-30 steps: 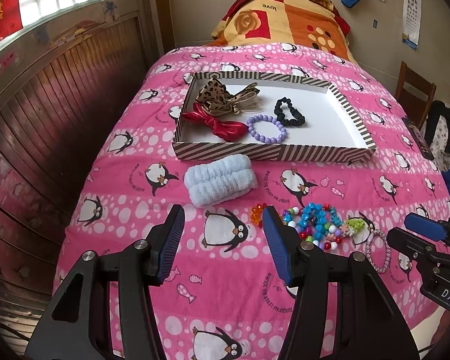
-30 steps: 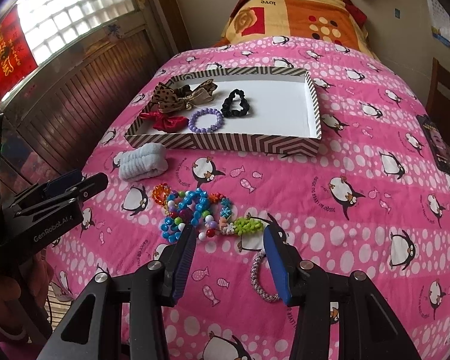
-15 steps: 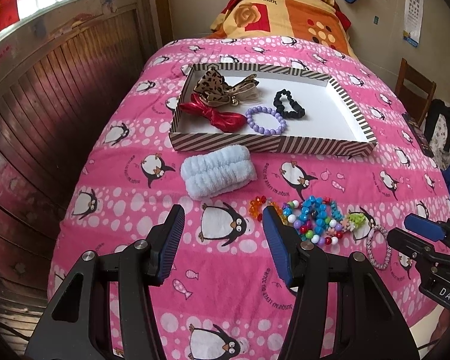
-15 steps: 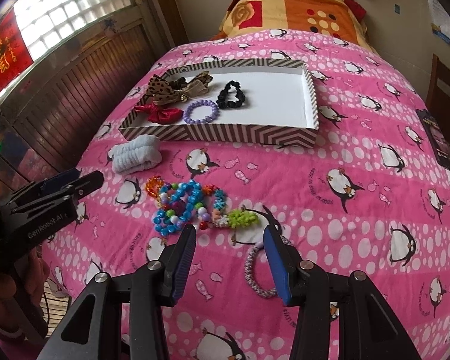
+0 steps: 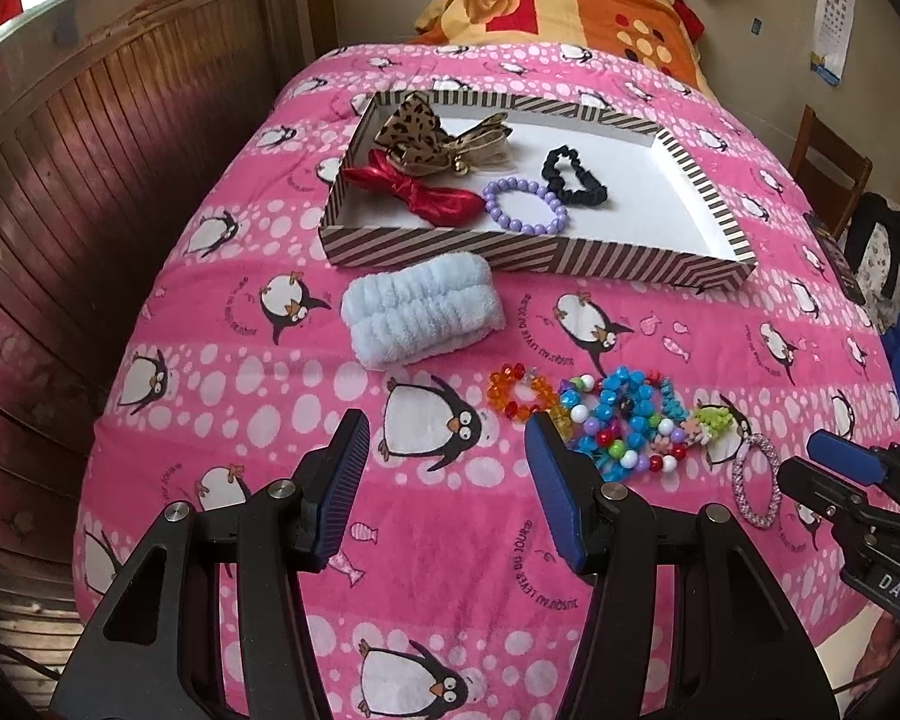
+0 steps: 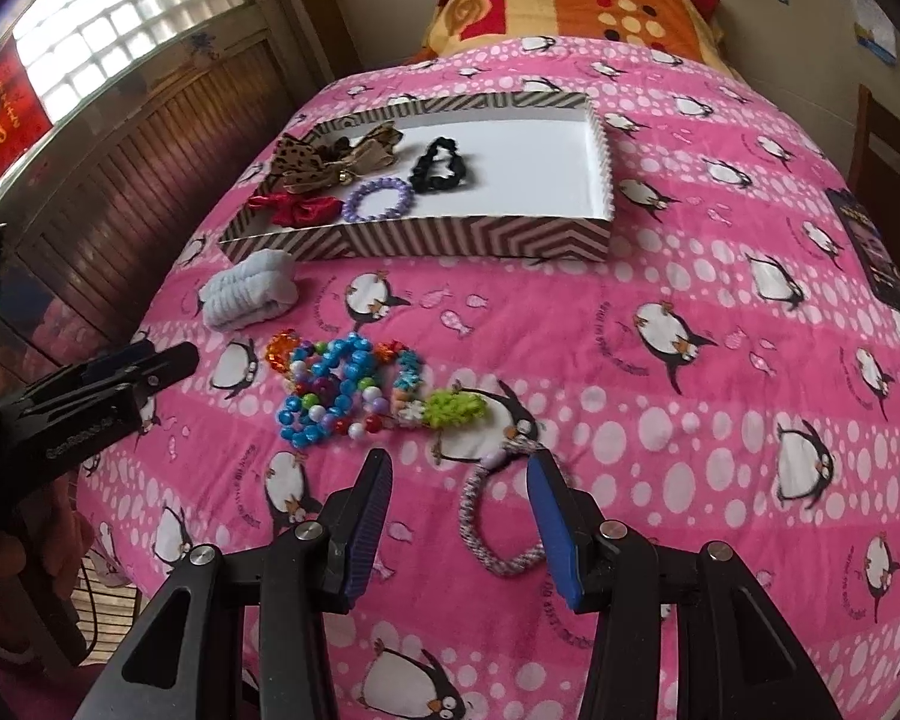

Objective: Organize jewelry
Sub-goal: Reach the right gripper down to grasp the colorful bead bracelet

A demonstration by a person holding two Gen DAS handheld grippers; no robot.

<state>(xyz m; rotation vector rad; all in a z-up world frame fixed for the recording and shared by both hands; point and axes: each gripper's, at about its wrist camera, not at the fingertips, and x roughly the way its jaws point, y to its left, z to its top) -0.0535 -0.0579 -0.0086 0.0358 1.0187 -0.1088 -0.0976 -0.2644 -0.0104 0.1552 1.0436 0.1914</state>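
The right gripper [image 6: 457,483] hangs tilted down over the bed with its blue-padded jaws spread and nothing between the pads, and the woven pink-and-white cord bracelet [image 6: 498,525] lies flat on the quilt directly below that gap, its loop stretched lengthwise away from the gripper, so the far end points toward the box. The right jaw covers part of its right edge, and whether it touches I cannot tell. The left gripper [image 5: 447,459], jaws also spread and empty, hovers over a bare penguin on the pink penguin-print quilt [image 5: 222,360], with the orange faceted bead bracelet [image 5: 519,393] just off its right jaw and the folded pale-blue fluffy wristband [image 5: 423,309] a little ahead. Between the two lies the tangle of blue and multicoloured bead bracelets [image 6: 336,390]. Farther up the bed sits the shallow striped cardboard box [image 6: 450,237], already holding bows, a lilac bead bracelet [image 6: 381,199] and a black scrunchie [image 6: 441,165]. To my eye the right hand is plainly nearer the cord bracelet and would need only to drop and close across the loop.
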